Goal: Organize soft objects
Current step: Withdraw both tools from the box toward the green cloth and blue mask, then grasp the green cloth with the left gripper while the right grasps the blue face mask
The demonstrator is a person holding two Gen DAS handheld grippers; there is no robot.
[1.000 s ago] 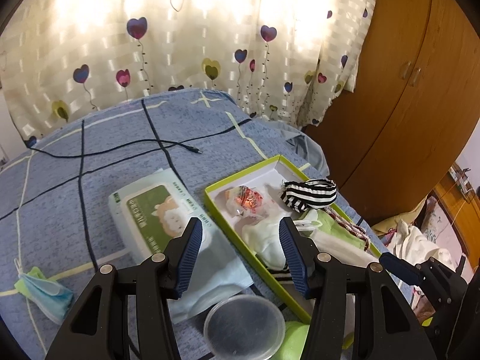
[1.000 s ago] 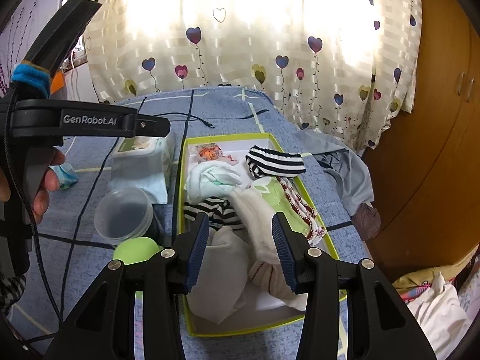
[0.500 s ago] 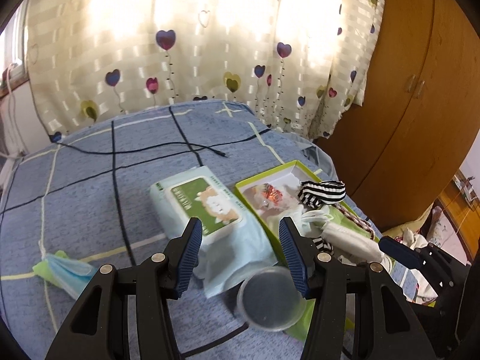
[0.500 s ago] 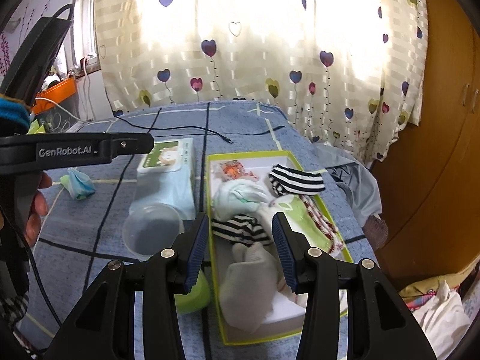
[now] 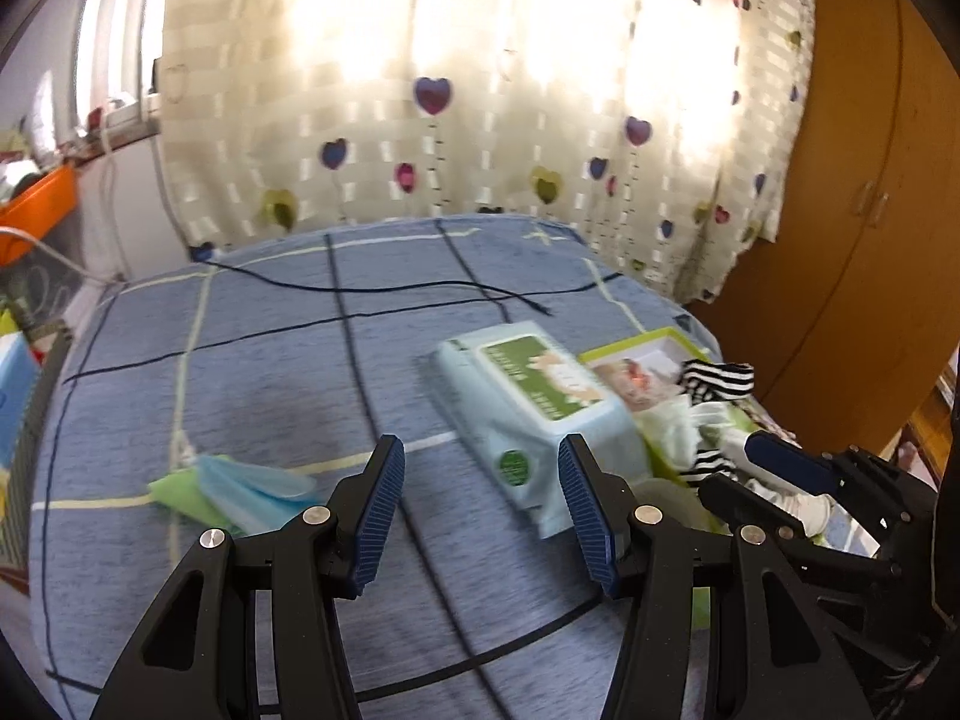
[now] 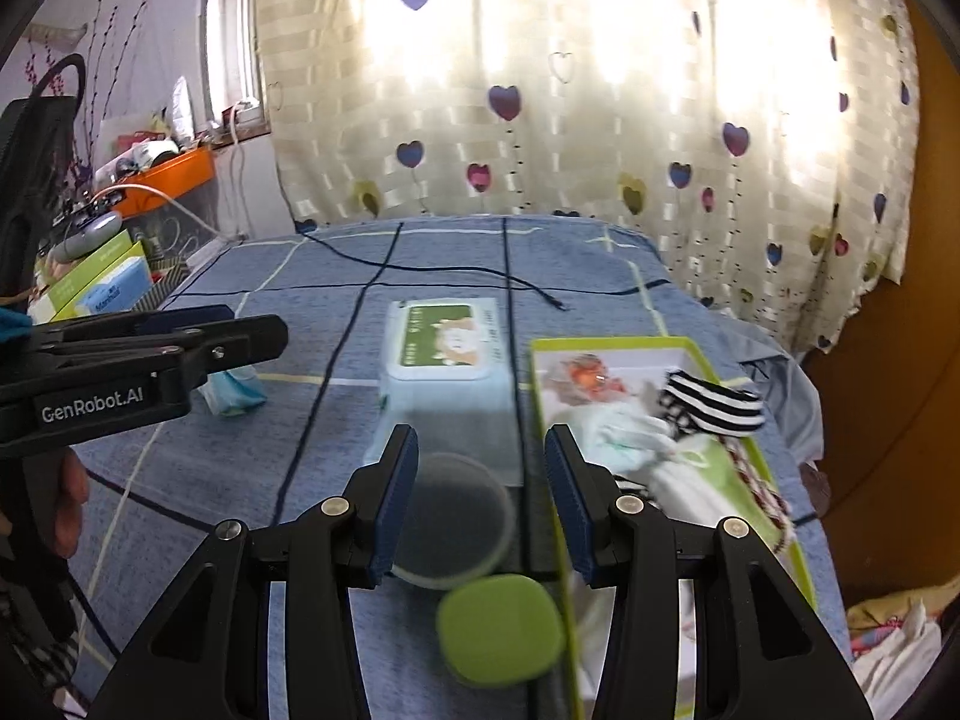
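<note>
A green-rimmed box (image 6: 675, 343) on the blue bed holds several soft items, among them a black-and-white striped sock (image 6: 711, 403) and pale cloths (image 6: 624, 429). The box (image 5: 660, 341) sits at the right in the left wrist view. A crumpled blue face mask (image 5: 246, 492) lies on the bed just beyond my left gripper (image 5: 480, 510), which is open and empty. The mask (image 6: 231, 393) shows past the left tool in the right wrist view. My right gripper (image 6: 480, 498) is open and empty above a clear round container (image 6: 453, 519).
A pack of wet wipes (image 5: 534, 402) lies left of the box. A green lid (image 6: 501, 630) lies near the container. A black cable (image 5: 384, 288) crosses the bedspread. Curtains hang behind, a wooden wardrobe (image 5: 870, 210) stands at right, and a cluttered shelf (image 6: 120, 192) at left.
Both grippers have pulled back and swung left, away from the box. The face mask has come in front of my left gripper. Both stay open and empty.
</note>
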